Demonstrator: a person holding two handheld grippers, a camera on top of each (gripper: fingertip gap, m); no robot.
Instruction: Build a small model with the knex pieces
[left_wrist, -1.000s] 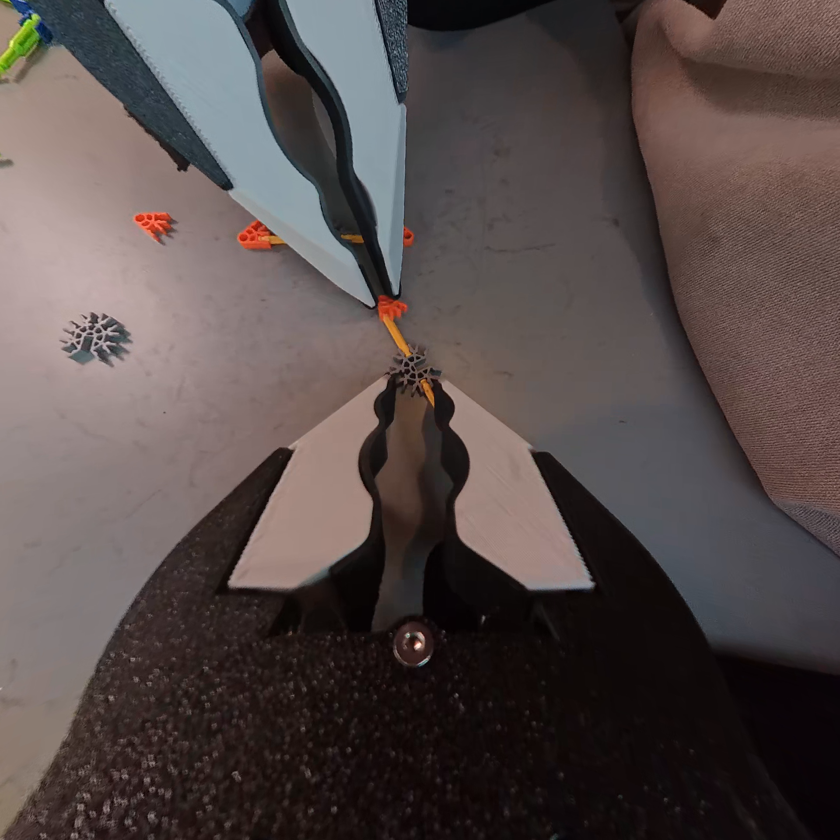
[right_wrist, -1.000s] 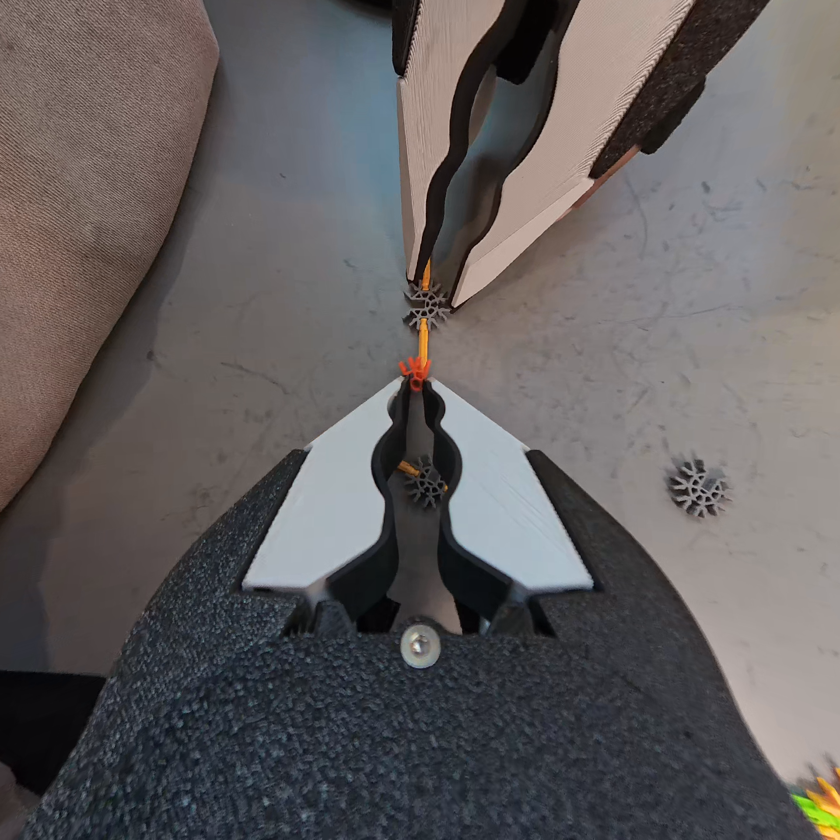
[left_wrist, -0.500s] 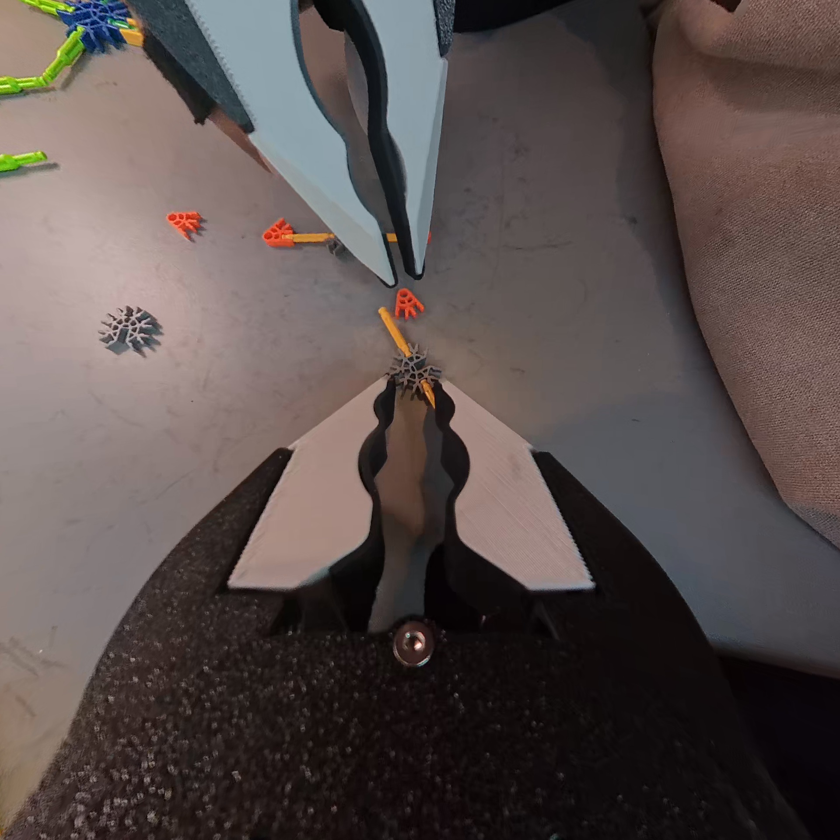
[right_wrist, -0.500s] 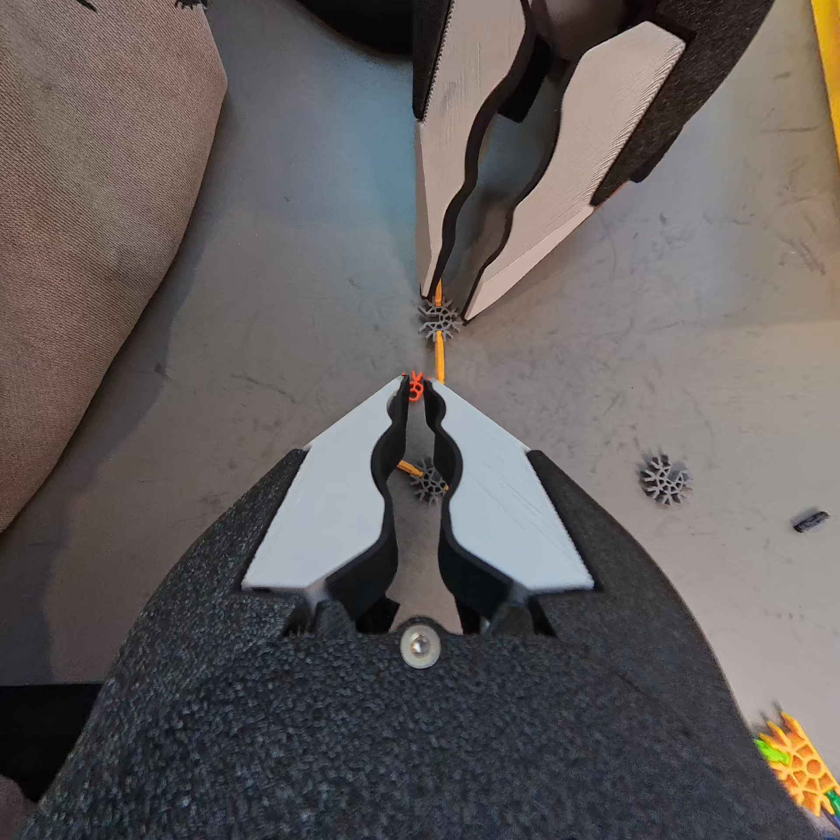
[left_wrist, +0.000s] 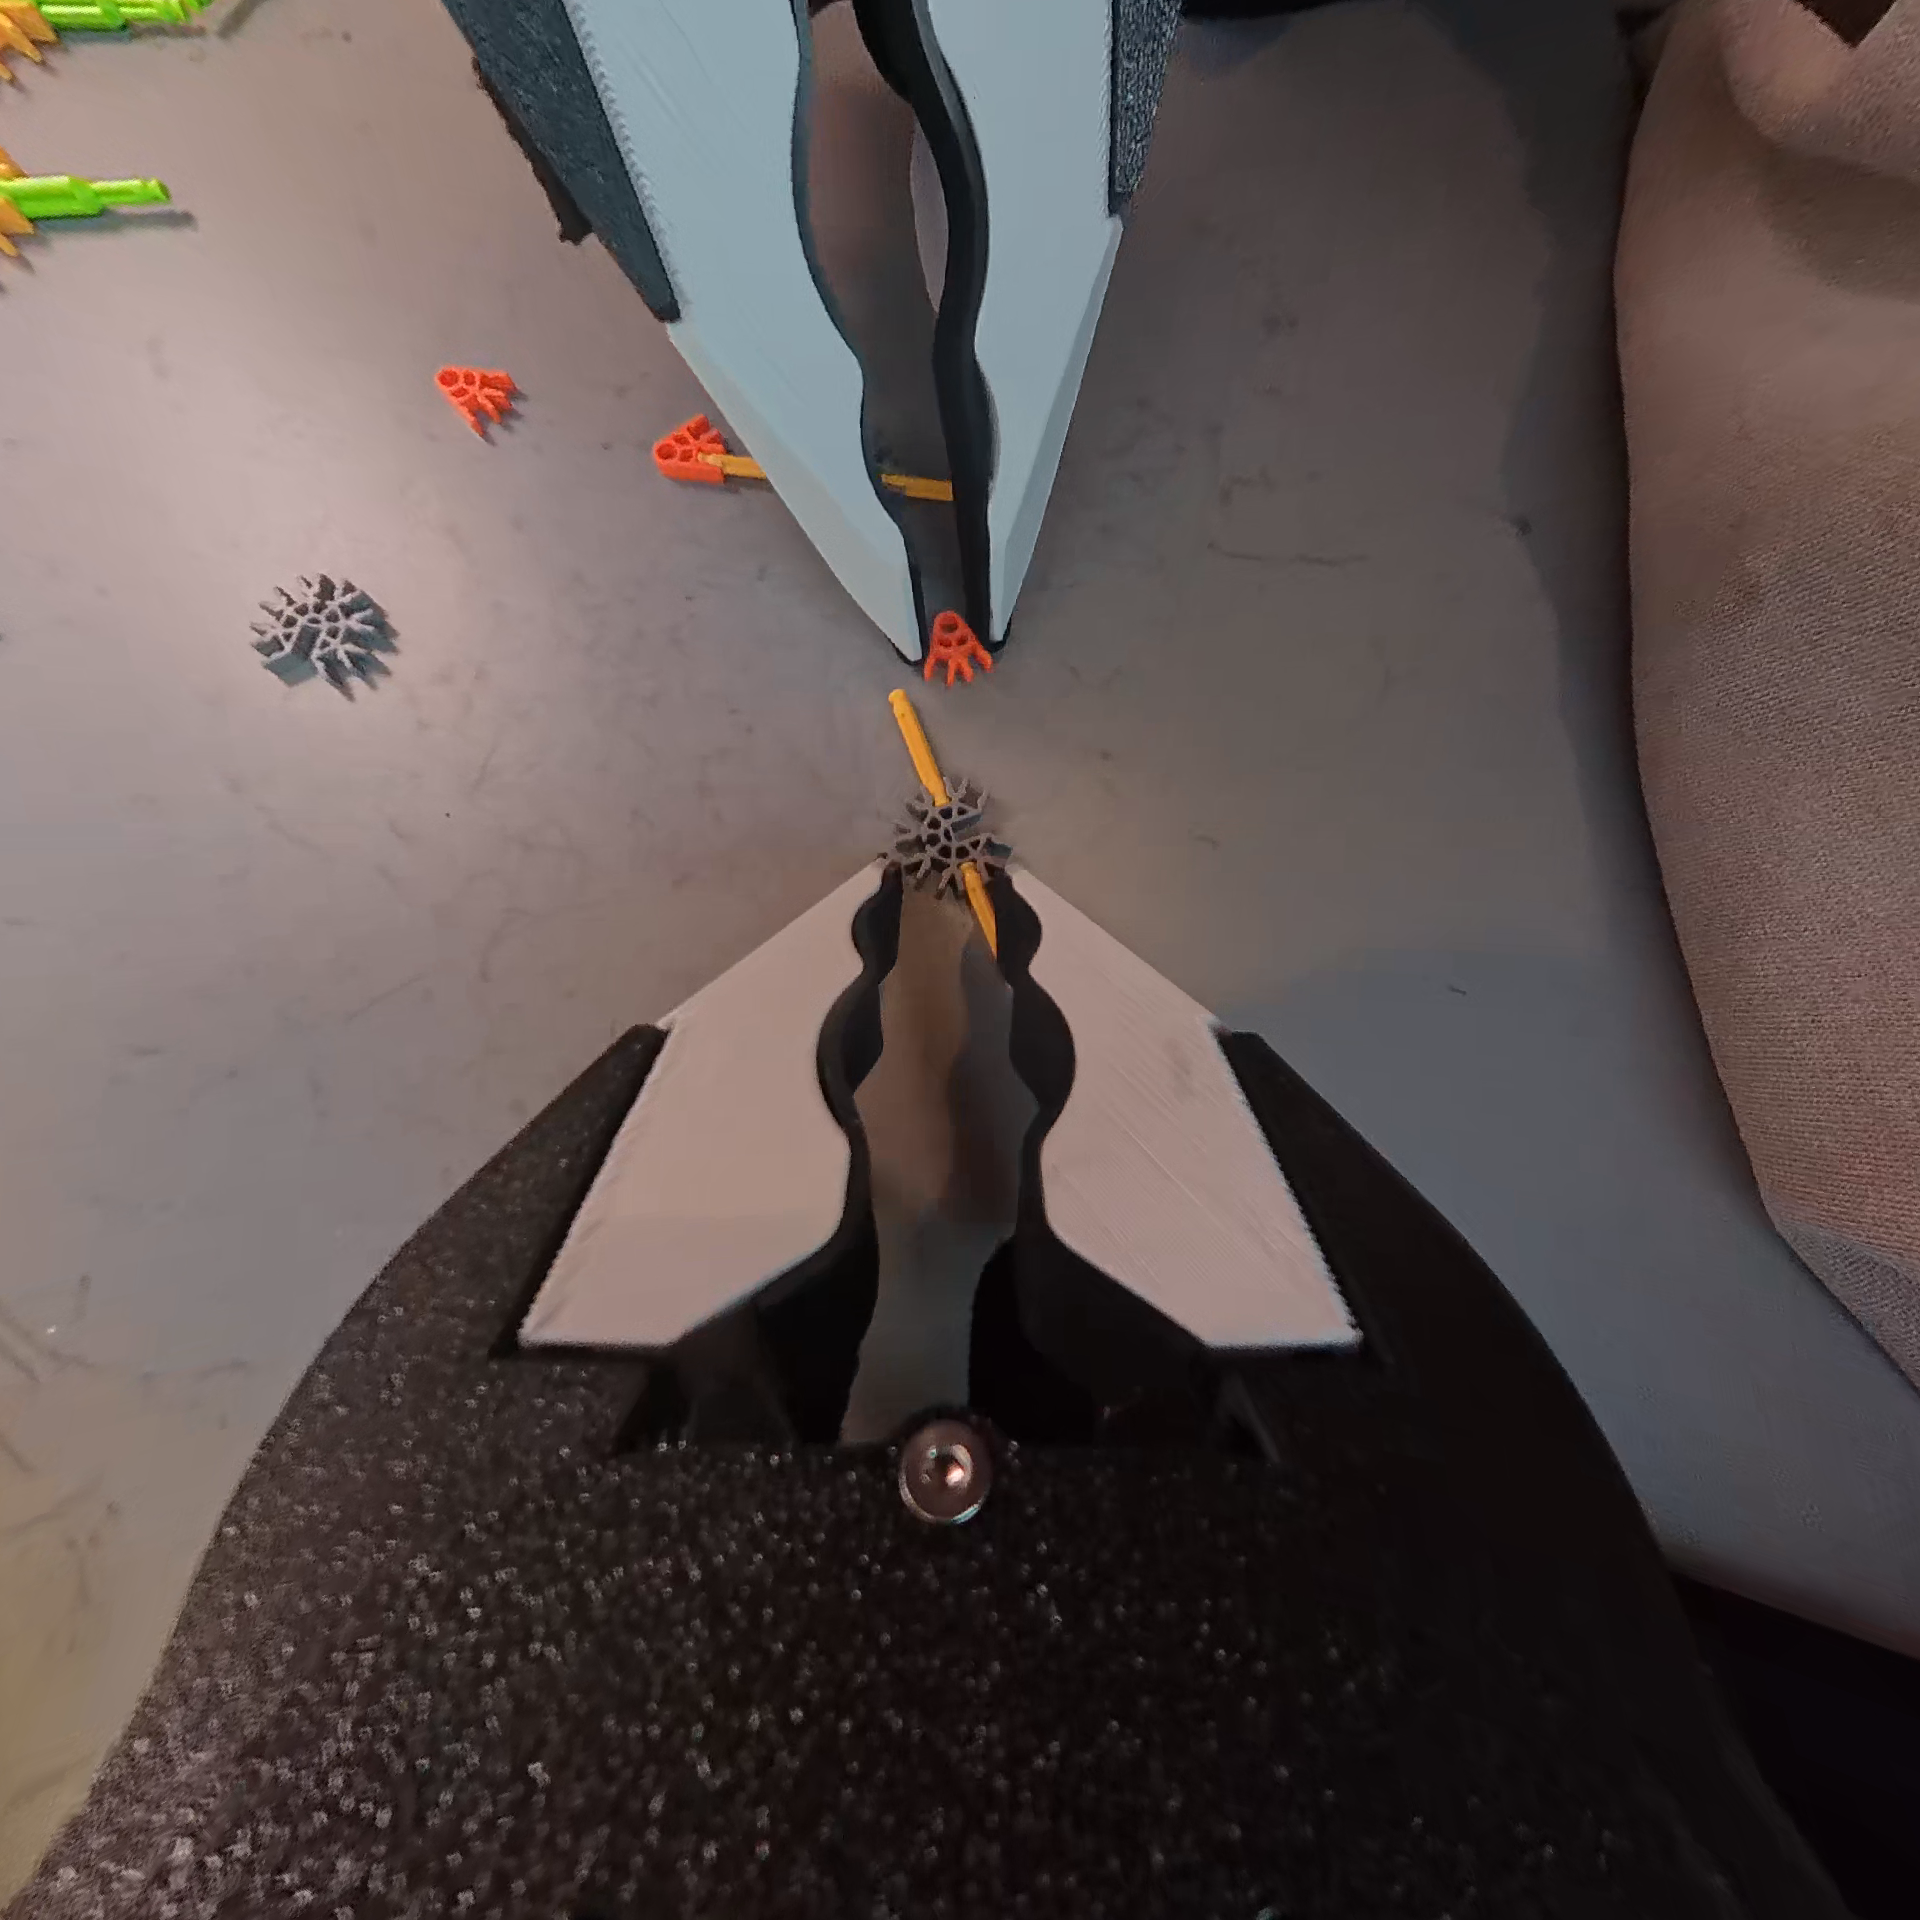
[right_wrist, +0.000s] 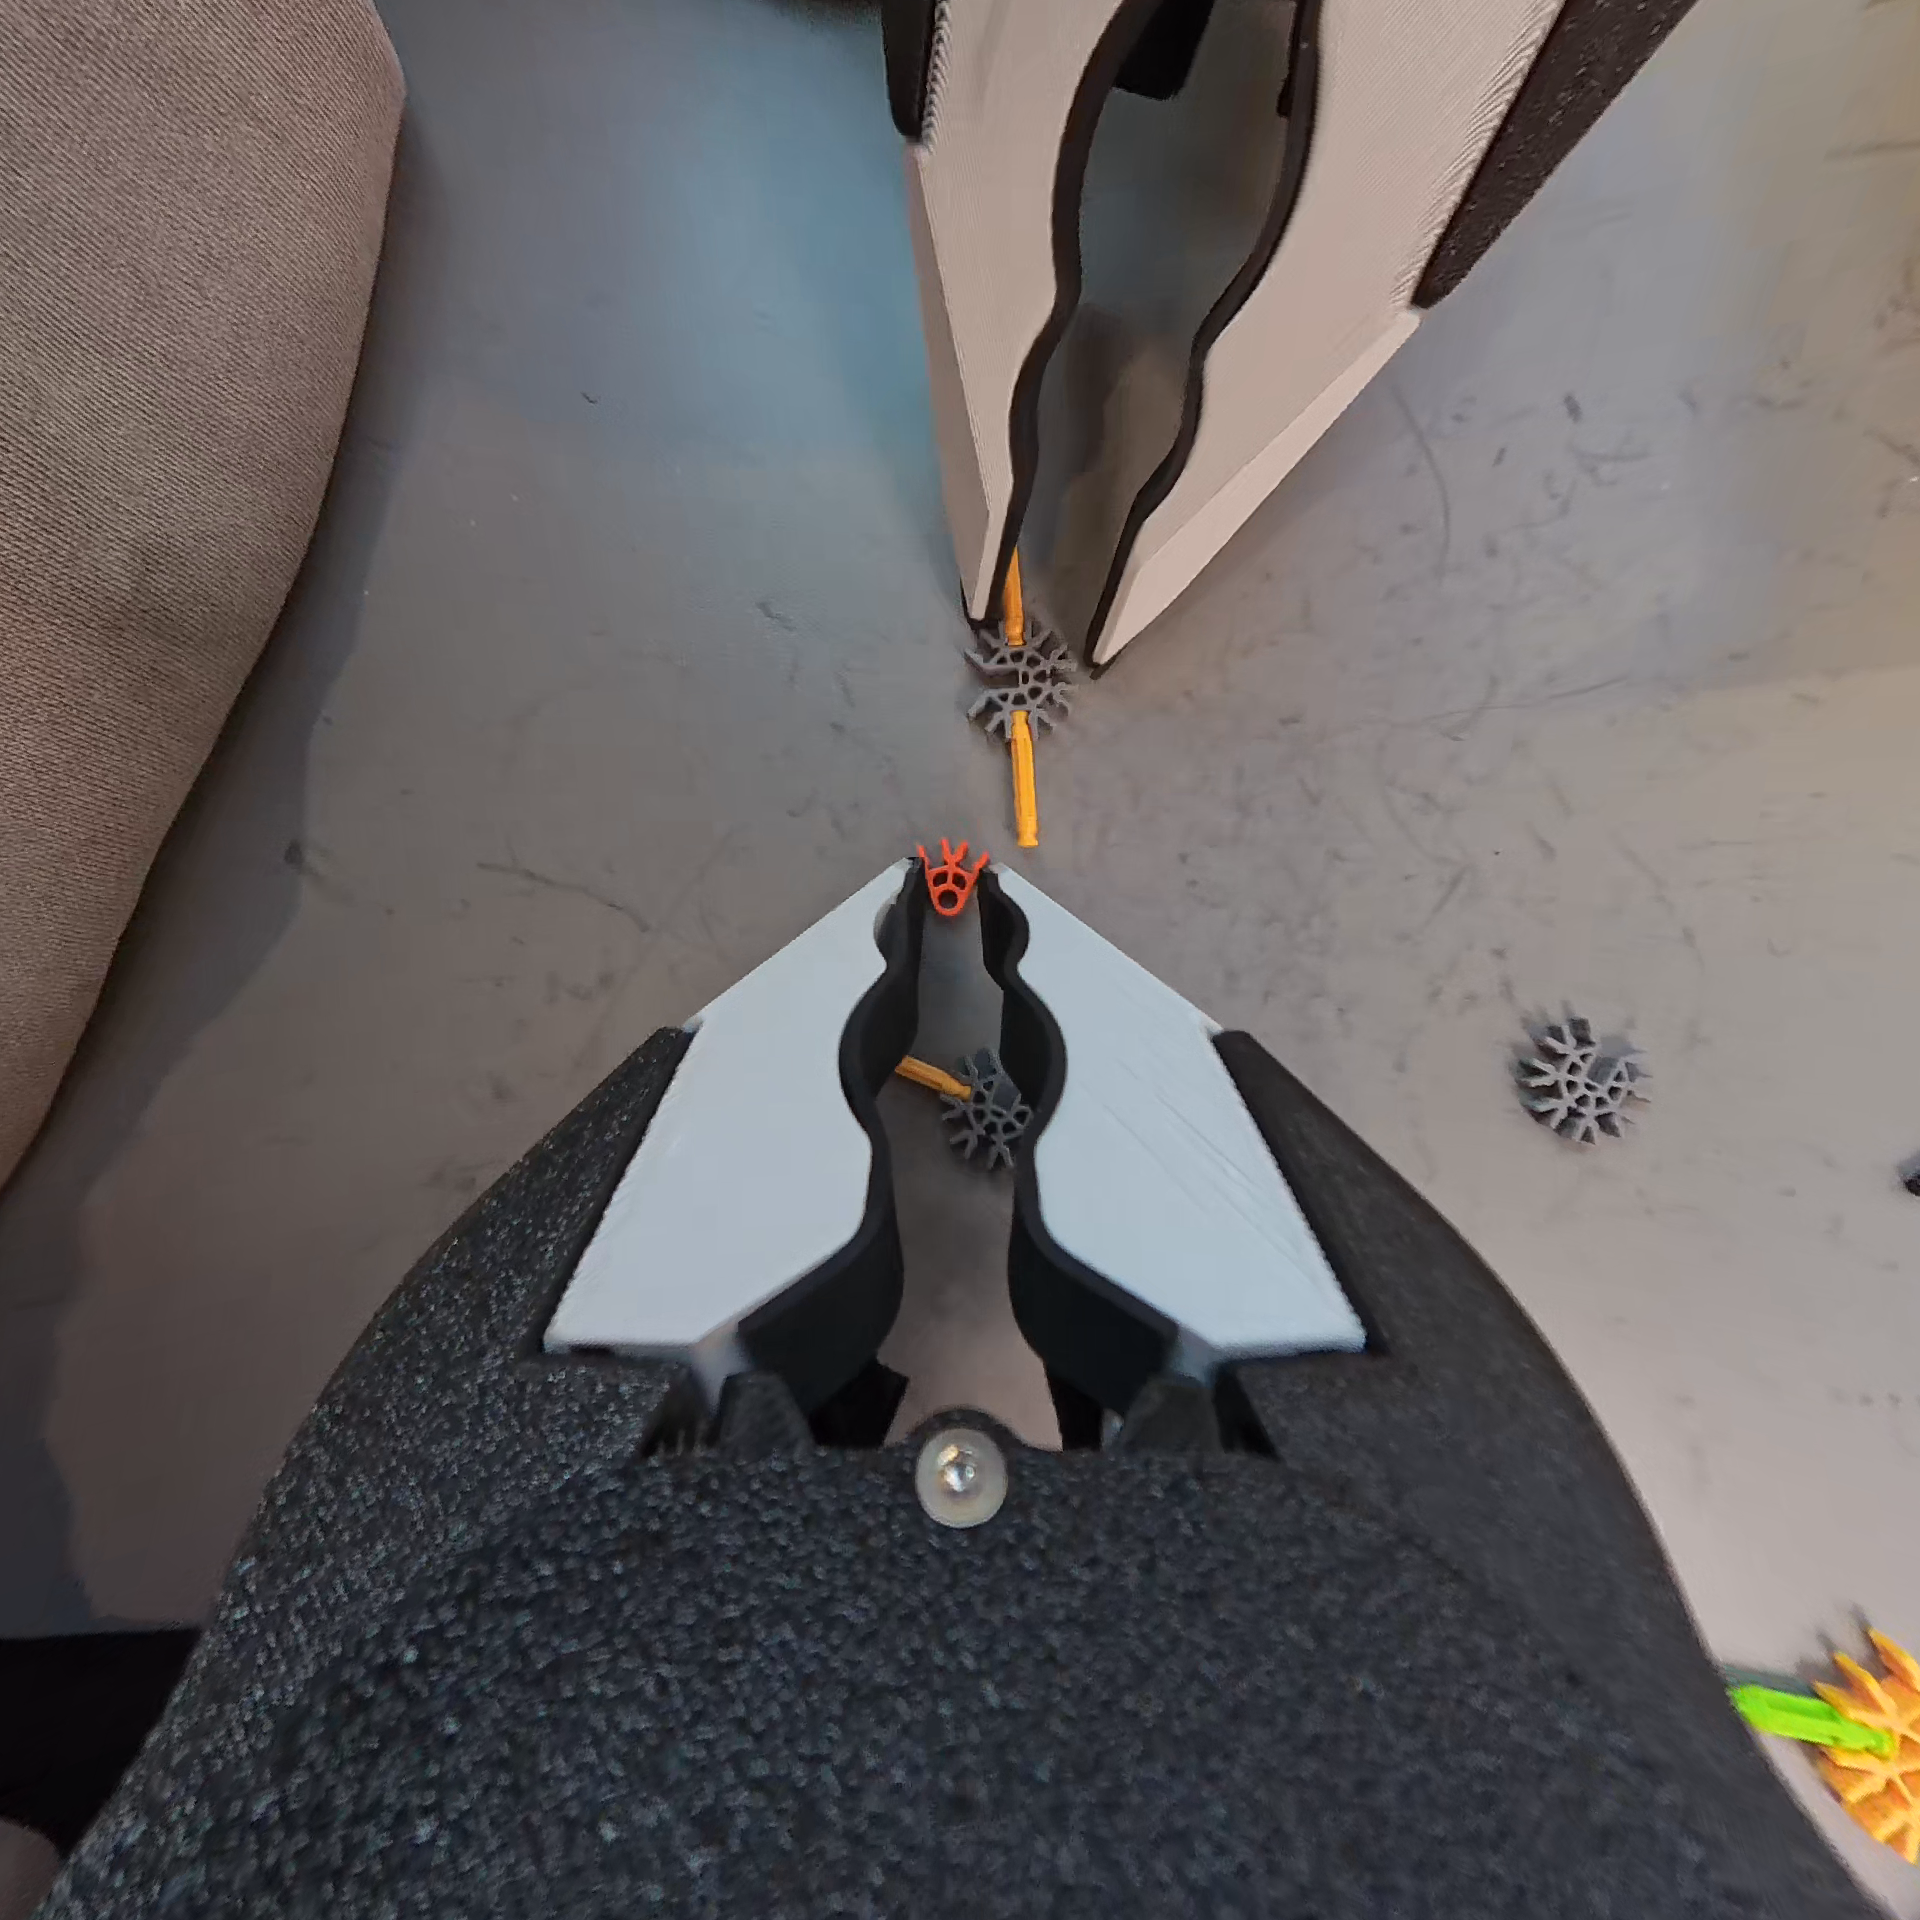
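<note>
My left gripper (left_wrist: 945, 878) is shut on a grey snowflake-shaped connector (left_wrist: 948, 840) with a thin yellow rod (left_wrist: 916, 743) sticking out toward the other gripper and a second rod end running back between the fingers. My right gripper (right_wrist: 951, 883) is shut on a small orange connector (right_wrist: 951, 885), its prongs pointing forward. The two grippers face each other tip to tip above the grey table (left_wrist: 312, 987). The rod tip (right_wrist: 1027, 821) and the orange connector (left_wrist: 956, 646) are apart by a small gap, the rod slightly to one side. The grey connector also shows in the right wrist view (right_wrist: 1020, 681).
Loose on the table: a grey snowflake connector (left_wrist: 322, 629), an orange connector (left_wrist: 476, 393), an orange connector on a yellow rod (left_wrist: 691, 462), a green rod (left_wrist: 83, 197). Another grey connector with a yellow rod (right_wrist: 982, 1107) lies under my right gripper. Beige cloth (left_wrist: 1766, 623) borders the table. Some 5 cm of space lies between my two pairs of fingers.
One second ago the orange connector touched the rod's end. The right gripper has since pulled back and turned, and the connector now sits apart from the rod tip. The left gripper has held still.
</note>
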